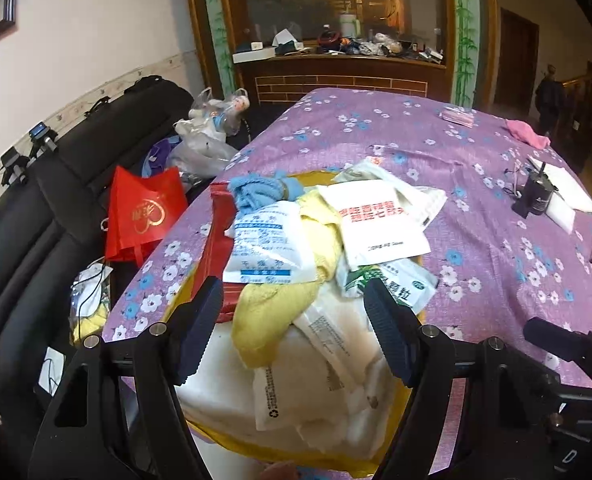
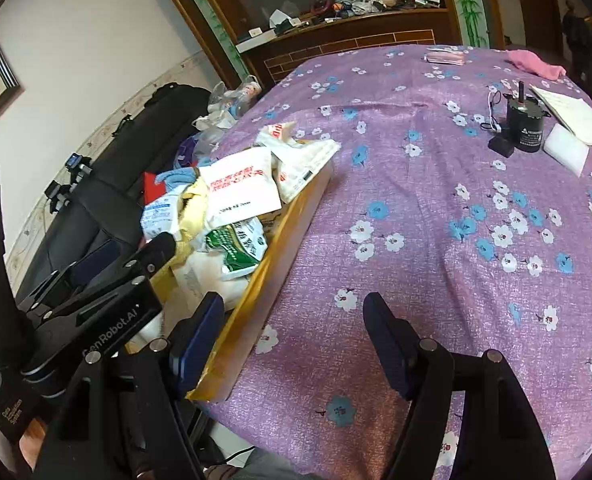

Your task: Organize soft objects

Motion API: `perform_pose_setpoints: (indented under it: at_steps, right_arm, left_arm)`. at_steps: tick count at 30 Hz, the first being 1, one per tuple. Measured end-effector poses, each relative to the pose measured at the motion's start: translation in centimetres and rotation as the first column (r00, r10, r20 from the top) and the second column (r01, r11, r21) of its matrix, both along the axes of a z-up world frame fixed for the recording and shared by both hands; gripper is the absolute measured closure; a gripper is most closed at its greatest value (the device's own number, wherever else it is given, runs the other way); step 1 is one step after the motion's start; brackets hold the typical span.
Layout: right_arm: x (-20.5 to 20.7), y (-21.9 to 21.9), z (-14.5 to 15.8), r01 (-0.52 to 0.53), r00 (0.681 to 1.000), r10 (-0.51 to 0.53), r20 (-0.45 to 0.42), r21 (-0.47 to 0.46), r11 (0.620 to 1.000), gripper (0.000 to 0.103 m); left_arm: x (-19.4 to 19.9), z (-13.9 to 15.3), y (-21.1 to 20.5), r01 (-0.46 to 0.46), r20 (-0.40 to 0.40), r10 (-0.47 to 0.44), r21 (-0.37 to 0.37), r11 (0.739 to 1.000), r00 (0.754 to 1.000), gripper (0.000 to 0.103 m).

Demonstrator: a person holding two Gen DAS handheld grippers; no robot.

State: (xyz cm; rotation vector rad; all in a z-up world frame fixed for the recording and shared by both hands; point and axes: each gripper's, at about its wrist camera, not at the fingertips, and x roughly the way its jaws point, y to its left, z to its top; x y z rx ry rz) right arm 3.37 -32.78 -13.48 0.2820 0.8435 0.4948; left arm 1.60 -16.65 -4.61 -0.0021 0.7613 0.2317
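Observation:
A yellow cardboard box (image 2: 251, 308) at the table's left edge is heaped with soft packets and cloths: a yellow cloth (image 1: 279, 304), a blue cloth (image 1: 259, 190), white pouches (image 1: 376, 222) and a red bag (image 1: 217, 248). My left gripper (image 1: 296, 328) is open and empty, hovering just above the pile. It also shows in the right wrist view (image 2: 135, 276). My right gripper (image 2: 291, 344) is open and empty, low over the purple tablecloth beside the box's right wall. A pink cloth (image 2: 536, 64) and a pink packet (image 2: 446, 57) lie at the table's far side.
A black motor (image 2: 524, 124), a white pad (image 2: 566, 148) and papers (image 2: 576, 116) sit at the table's right. A black sofa (image 1: 35, 232) with a red bag (image 1: 143, 212) and plastic bags (image 1: 207, 136) stands left of the table. A wooden cabinet (image 1: 336, 68) is behind.

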Motion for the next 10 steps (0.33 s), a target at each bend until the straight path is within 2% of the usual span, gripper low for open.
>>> perform_pose_setpoints:
  at_steps: [7, 10]
  right_arm:
    - [0.5, -0.2, 0.5, 0.036, 0.999, -0.036, 0.018, -0.007, 0.999, 0.031]
    - [0.6, 0.6, 0.7, 0.029, 0.999, -0.028, 0.042, -0.017, 0.999, 0.031]
  left_arm:
    - [0.4, -0.1, 1.6, -0.001, -0.016, 0.000, -0.063, 0.998, 1.000, 0.029]
    - [0.2, 0.5, 2.2, 0.001, 0.001, 0.000, -0.074, 0.997, 1.000, 0.029]
